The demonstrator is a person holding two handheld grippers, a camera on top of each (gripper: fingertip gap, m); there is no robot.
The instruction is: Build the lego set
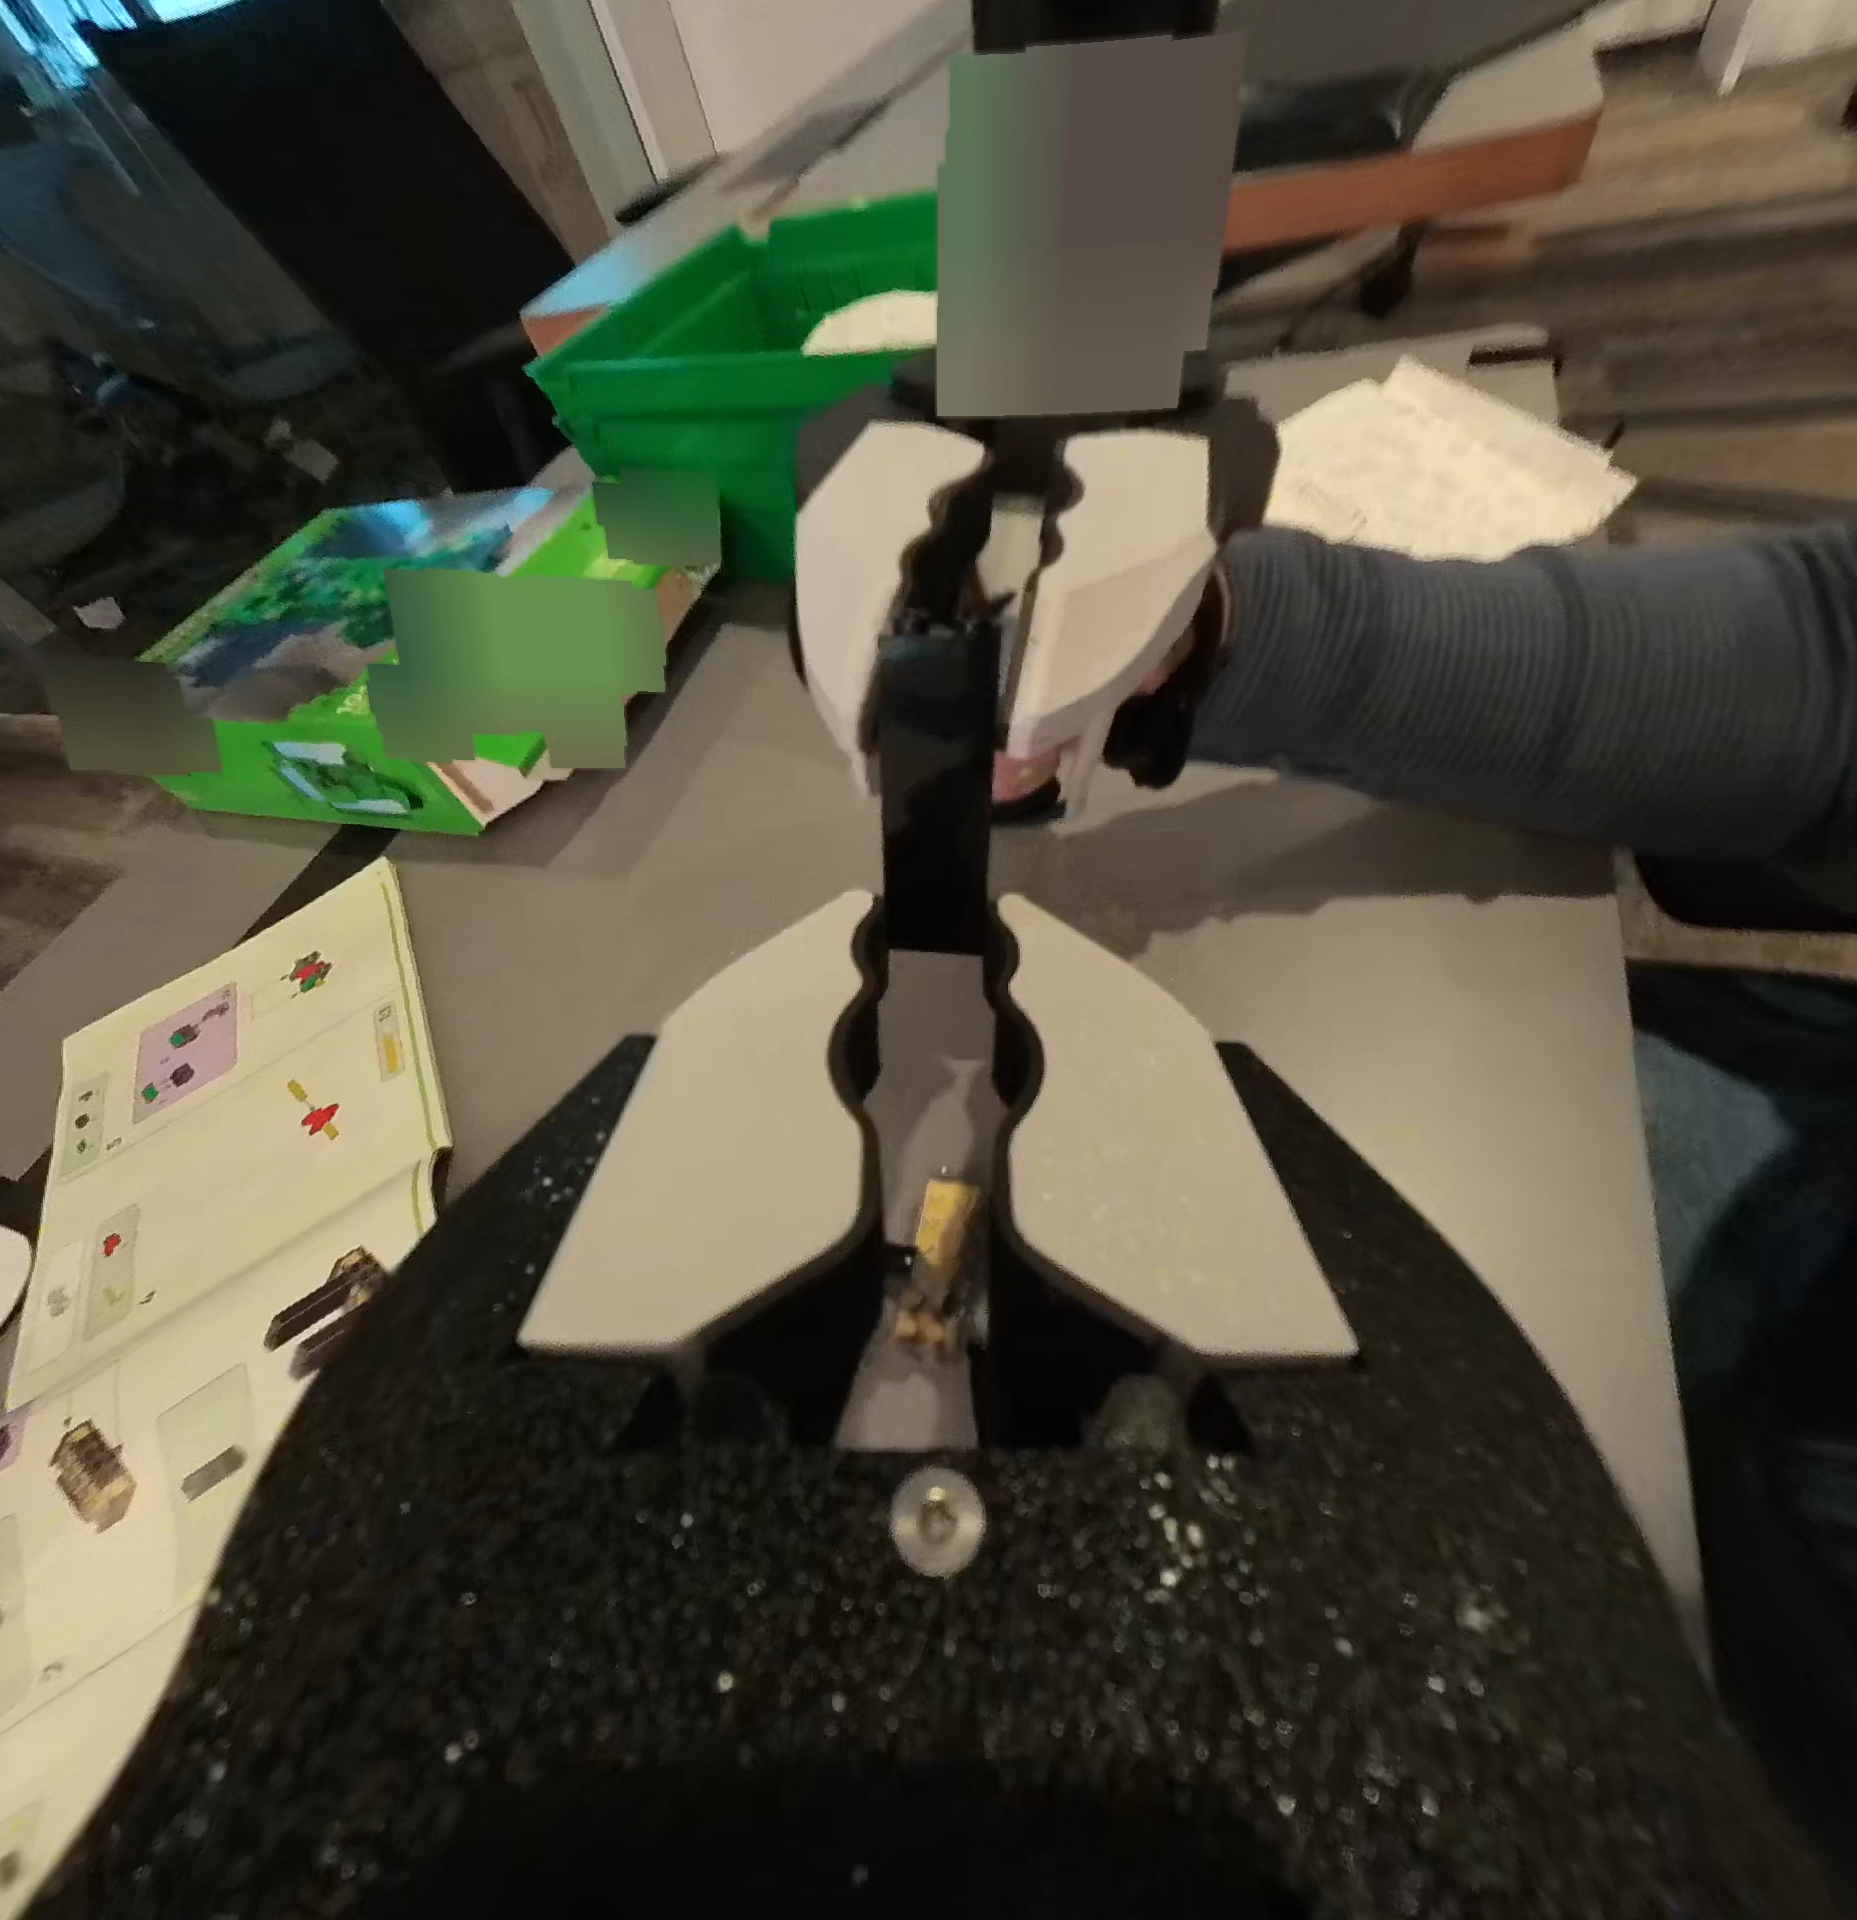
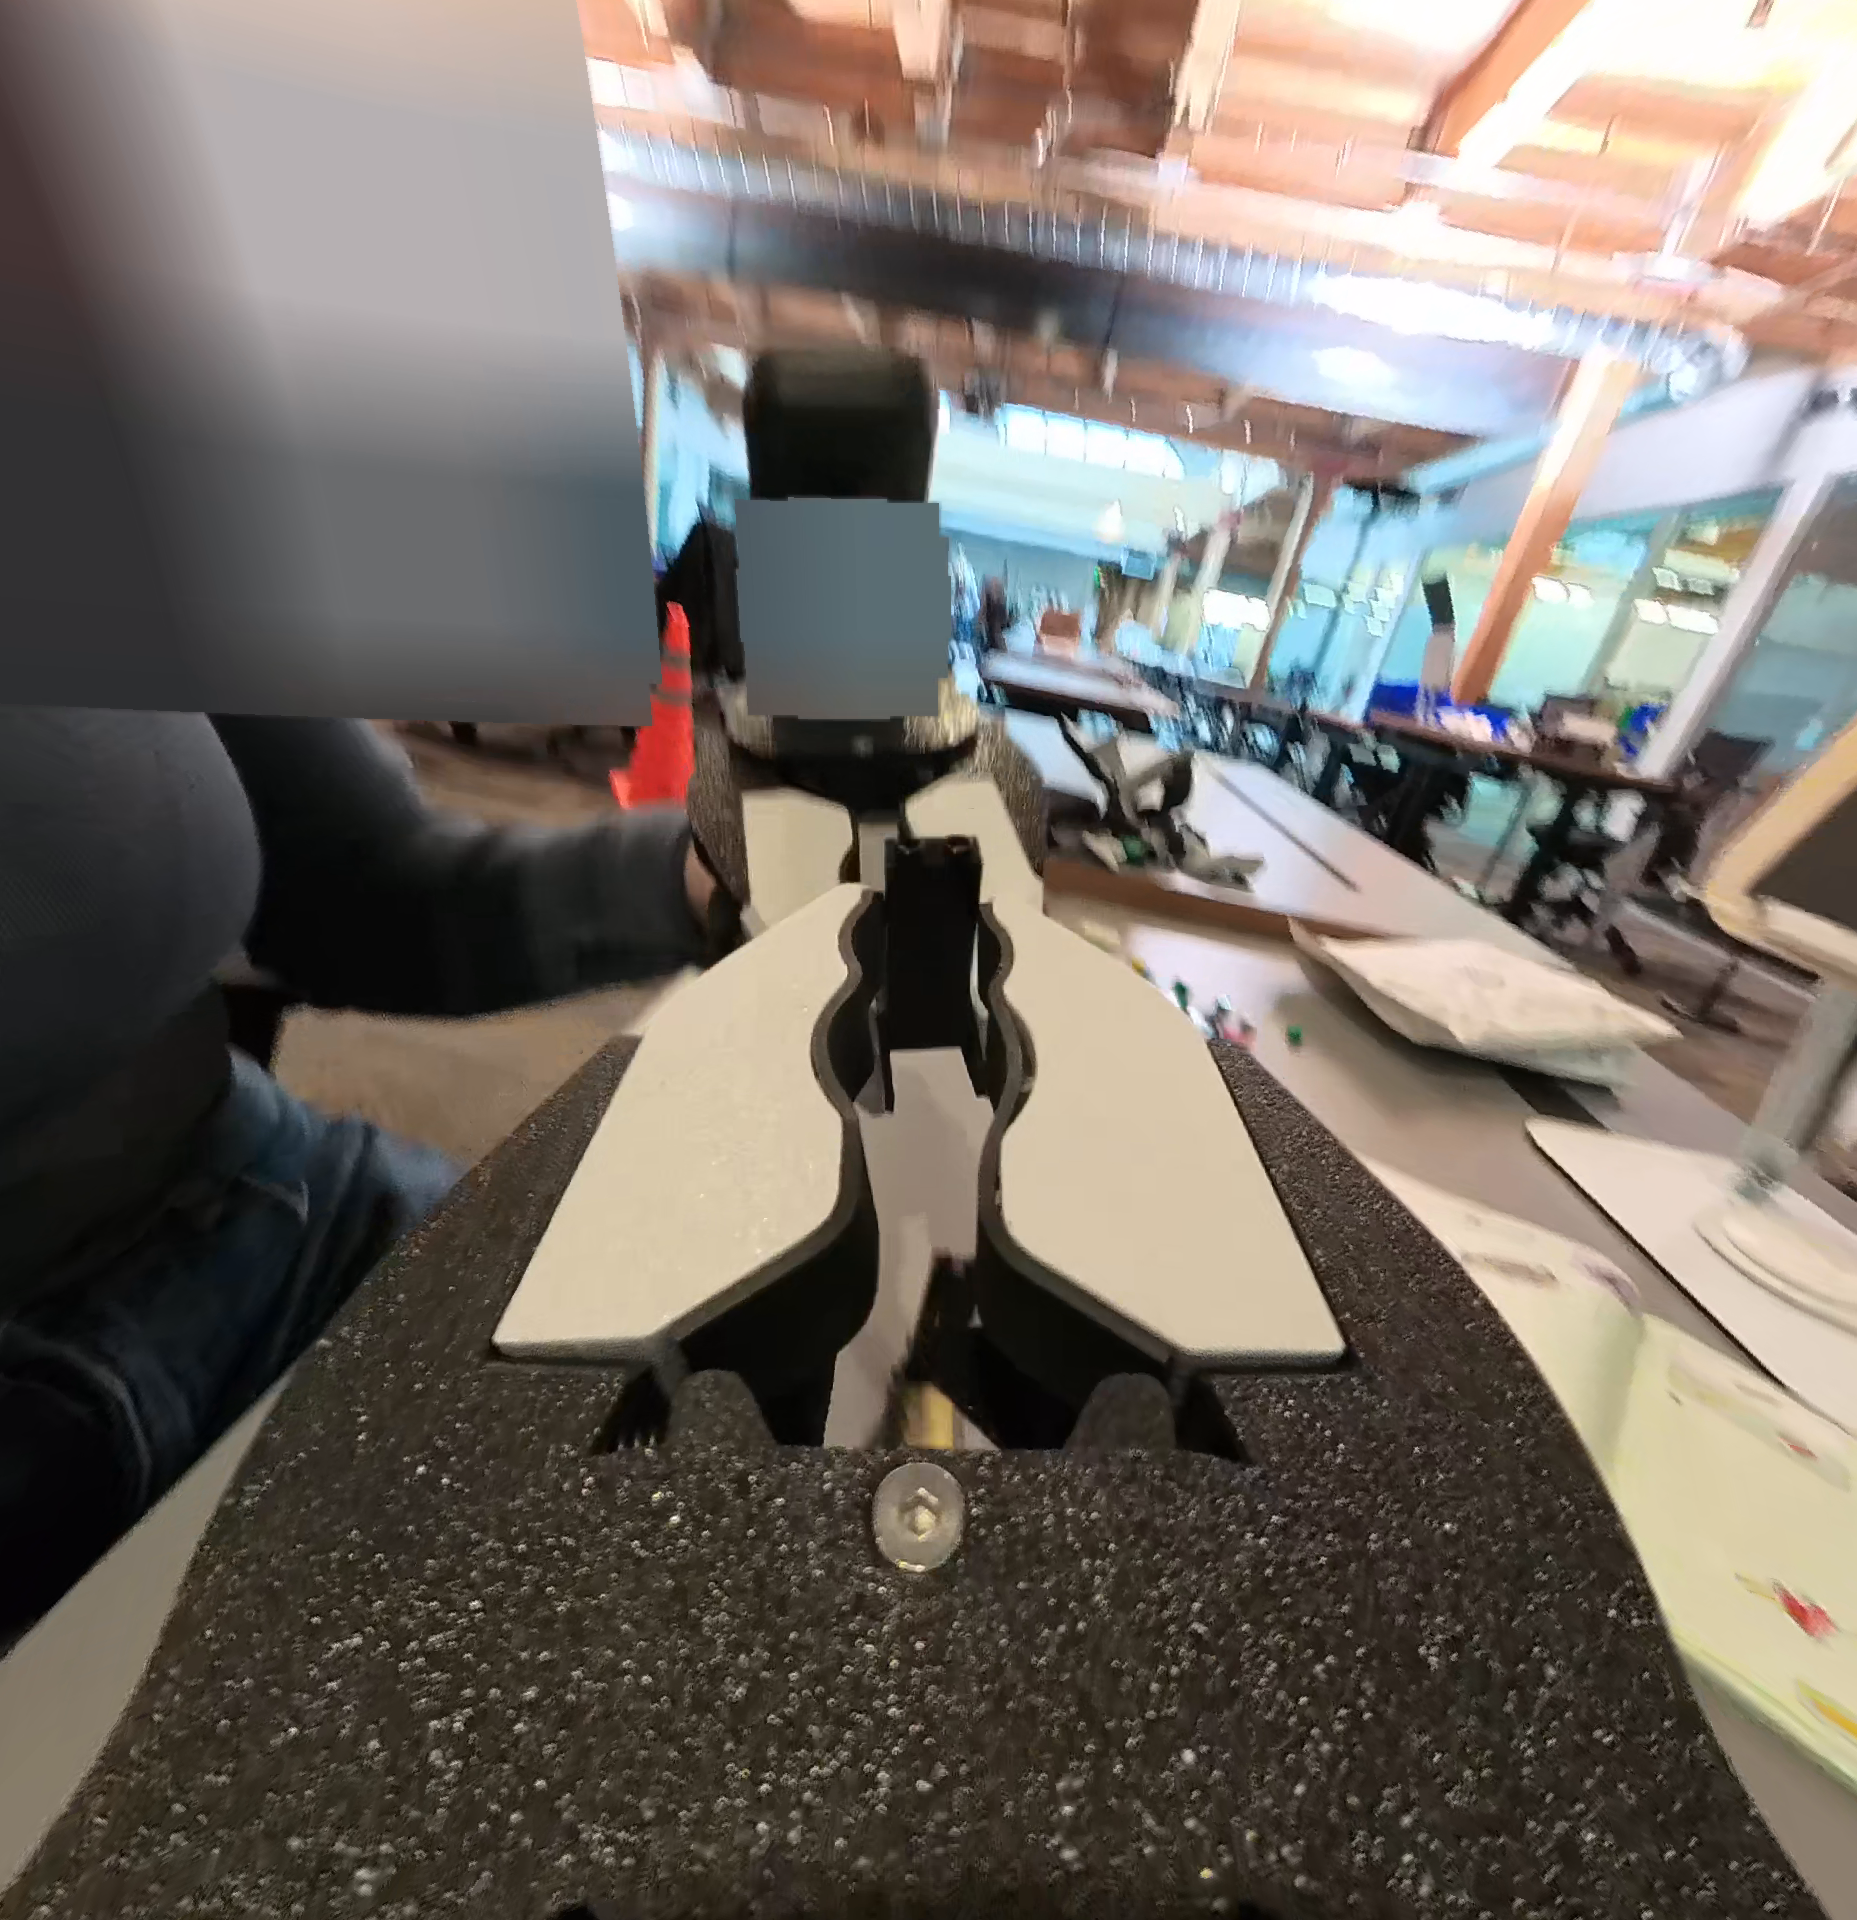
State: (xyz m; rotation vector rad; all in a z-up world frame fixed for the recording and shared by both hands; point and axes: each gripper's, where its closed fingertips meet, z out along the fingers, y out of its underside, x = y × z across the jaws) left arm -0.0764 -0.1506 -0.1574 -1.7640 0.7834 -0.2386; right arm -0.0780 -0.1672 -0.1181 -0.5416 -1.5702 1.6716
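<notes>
Grey table [image 1: 1319,987]. Black bar [image 1: 934,790]: held between left claw [image 1: 934,935] and right claw [image 2: 929,940], both clamped on opposite ends. Judged light, rigid, slippery; grip flat sides squarely.

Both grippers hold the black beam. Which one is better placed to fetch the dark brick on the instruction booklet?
Left, probably. The dark brick lies on the instruction booklet right beside the left gripper; the right gripper sits across the black beam, farther away. The left must release the beam first.
</notes>
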